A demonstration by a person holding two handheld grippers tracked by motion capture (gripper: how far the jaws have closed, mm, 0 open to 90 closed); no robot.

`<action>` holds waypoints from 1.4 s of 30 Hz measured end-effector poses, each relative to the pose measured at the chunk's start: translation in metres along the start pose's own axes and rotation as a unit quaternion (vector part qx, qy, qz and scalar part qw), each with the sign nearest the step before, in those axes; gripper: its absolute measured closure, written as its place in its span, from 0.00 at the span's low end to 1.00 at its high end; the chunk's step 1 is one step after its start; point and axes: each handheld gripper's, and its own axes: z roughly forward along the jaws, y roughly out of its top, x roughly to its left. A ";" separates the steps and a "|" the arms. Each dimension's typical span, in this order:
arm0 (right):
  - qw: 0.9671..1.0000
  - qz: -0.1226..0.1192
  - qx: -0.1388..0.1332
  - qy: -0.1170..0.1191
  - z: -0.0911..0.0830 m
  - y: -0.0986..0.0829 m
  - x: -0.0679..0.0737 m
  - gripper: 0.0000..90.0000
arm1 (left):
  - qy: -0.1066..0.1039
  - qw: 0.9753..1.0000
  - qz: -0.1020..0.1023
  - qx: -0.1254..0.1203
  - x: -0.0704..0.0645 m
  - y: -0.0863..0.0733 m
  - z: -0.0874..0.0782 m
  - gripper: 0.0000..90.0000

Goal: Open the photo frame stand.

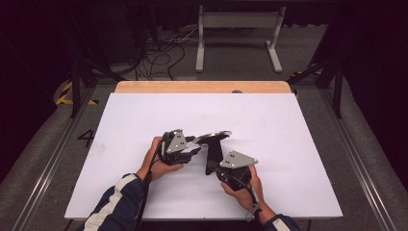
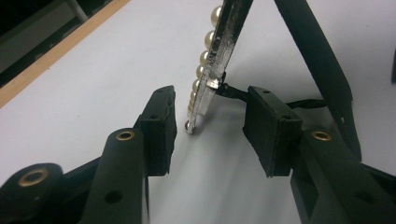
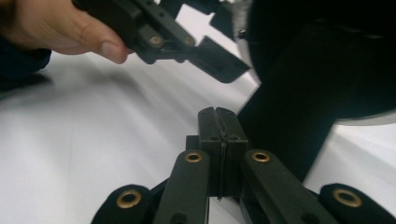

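white worktop [image 1: 144, 115], wooden strip along its far edge. near the middle of the worktop, toward my side, stands a small mirror [image 1: 213, 138]: round silver disc tilted up on a black stand [image 1: 212, 156], base down on the white surface. in the left gripper view the disc's edge is silver with a row of pearl beads [image 2: 208, 39] down one face, a black strut of the stand just right of it.

my left gripper [image 1: 191, 148] sits just left of the mirror, jaws spread open, the disc's lower rim between the pads but touching neither. my left hand [image 1: 156, 161] wraps its handle.

my right gripper [image 3: 218, 126] is just right of the stand and nearer me, jaws pressed shut pad to pad, nothing between them, tips just beside the black stand; can't tell if they touch it.
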 end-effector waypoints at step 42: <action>0.998 -0.016 0.044 -0.045 0.040 -0.002 0.021 1.00 | 0.006 1.000 -0.018 -0.014 0.002 0.000 0.005 0.83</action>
